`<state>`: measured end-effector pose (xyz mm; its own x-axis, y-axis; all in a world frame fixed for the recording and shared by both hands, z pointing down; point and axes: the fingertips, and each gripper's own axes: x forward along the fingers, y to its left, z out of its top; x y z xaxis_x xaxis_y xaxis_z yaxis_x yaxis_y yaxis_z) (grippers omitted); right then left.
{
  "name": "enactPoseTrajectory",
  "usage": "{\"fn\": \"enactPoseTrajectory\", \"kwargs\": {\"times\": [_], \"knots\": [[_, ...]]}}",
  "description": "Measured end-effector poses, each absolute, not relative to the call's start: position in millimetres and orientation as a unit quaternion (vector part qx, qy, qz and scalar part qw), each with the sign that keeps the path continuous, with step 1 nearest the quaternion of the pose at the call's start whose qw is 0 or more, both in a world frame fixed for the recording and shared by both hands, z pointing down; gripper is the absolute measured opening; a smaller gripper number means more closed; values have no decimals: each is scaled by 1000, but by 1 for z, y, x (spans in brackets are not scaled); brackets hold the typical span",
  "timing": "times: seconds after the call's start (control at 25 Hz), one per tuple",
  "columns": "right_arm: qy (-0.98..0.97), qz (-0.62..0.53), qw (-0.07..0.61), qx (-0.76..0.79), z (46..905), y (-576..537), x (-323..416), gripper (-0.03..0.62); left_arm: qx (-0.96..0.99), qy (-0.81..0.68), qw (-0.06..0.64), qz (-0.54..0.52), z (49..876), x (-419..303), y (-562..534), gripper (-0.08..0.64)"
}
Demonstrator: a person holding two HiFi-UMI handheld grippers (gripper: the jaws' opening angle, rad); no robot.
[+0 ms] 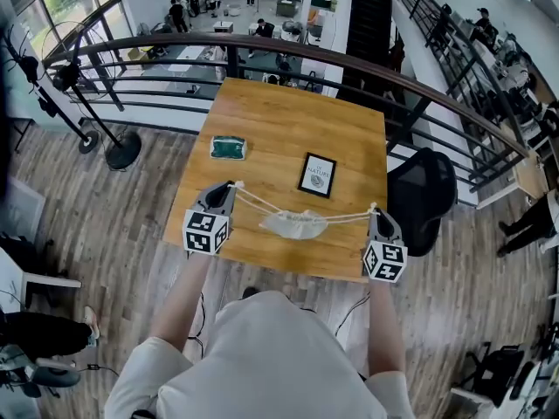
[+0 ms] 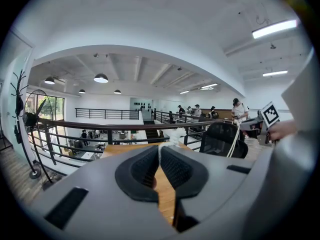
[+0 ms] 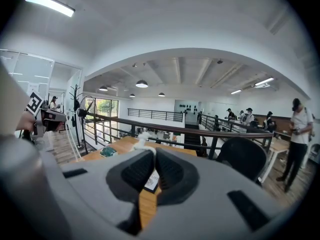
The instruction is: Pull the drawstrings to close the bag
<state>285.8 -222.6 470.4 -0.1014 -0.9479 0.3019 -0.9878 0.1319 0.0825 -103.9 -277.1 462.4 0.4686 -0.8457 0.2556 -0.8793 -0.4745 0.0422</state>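
In the head view, you hold the left gripper (image 1: 229, 187) and the right gripper (image 1: 374, 210) well apart over the near half of the wooden table (image 1: 288, 112). The white drawstrings (image 1: 255, 201) stretch taut from each gripper to the bag (image 1: 295, 224), a crumpled translucent pouch gathered midway between them, near the table's front edge. A green packet (image 1: 229, 147) and a black-framed card (image 1: 317, 175) lie farther in, clear of the cords. A black office chair (image 1: 424, 190) stands just beside the right table edge, and a curved metal railing (image 1: 262, 46) borders the far edge. In the left gripper view, the ribbed black pads (image 2: 143, 169) are pinched narrow on a drawstring, and its knotted end (image 2: 175, 134) protrudes beyond the tips. In the right gripper view, the jaws likewise clamp a knotted cord end, and the card shows on the table through the slit below.
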Motion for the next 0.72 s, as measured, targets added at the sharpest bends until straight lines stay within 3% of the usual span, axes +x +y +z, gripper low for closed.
{"fn": "enactPoseTrajectory", "kwargs": {"times": [0.72], "knots": [[-734,70,143,661,474,-230,295,11,856,-500,83,103,464,-95,-289,7]]}}
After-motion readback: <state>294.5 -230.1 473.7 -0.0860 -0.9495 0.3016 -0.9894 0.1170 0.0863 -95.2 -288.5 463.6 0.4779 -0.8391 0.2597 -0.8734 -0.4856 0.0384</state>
